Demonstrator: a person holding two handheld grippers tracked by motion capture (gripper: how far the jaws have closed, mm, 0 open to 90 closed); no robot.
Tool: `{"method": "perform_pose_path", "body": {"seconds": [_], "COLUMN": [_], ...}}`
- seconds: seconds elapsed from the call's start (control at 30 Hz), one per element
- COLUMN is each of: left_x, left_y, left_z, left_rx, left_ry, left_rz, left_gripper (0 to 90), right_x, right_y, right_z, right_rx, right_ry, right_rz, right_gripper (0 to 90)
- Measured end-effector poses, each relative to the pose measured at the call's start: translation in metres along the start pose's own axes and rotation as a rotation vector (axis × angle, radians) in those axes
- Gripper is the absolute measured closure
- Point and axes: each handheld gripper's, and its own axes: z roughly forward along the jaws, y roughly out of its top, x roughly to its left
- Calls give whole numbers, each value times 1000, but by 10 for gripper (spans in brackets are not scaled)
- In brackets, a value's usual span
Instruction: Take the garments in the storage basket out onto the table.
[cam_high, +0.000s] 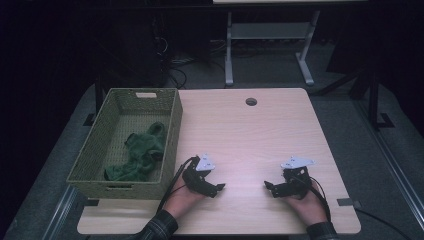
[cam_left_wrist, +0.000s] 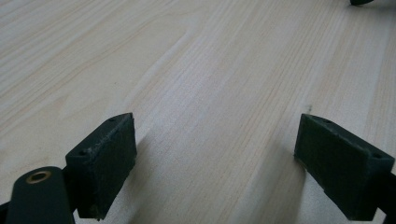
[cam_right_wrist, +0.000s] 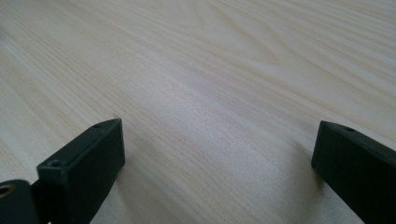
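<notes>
A woven green basket (cam_high: 170, 131) stands on the left part of the light wooden table (cam_high: 250, 135), with a crumpled dark green cloth (cam_high: 142, 152) lying inside it. My left gripper (cam_high: 218, 189) rests low over the table's front, just right of the basket, held in a hand. Its jaws stand wide apart in the left gripper view (cam_left_wrist: 215, 163), with bare wood between them. My right gripper (cam_high: 269, 187) sits near the front right, pointing toward the left one. In the right gripper view (cam_right_wrist: 217, 168) its jaws are also spread, holding nothing.
A round cable hole (cam_high: 251, 101) is set in the table near its far edge. Beyond the table stands a white desk frame (cam_high: 265, 37) on a dark floor. Cables trail from both grippers off the front edge.
</notes>
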Motion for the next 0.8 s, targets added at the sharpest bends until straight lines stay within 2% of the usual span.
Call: {"method": "perform_pose_path", "body": {"seconds": [0.5, 0.63, 0.8], "left_x": [2, 2, 2], "left_y": [1, 4, 9], "left_z": [1, -1, -6], "left_rx": [0, 1, 5], "left_ry": [-17, -29, -25], "left_rz": [14, 9, 21], "left_gripper": [123, 124, 127], "right_x": [0, 0, 0], "right_y": [0, 0, 0], "right_z": [0, 0, 0], "right_rx": [3, 2, 3], "right_ry": [1, 1, 1], "right_rz": [4, 4, 4], "right_gripper": [23, 23, 23]}}
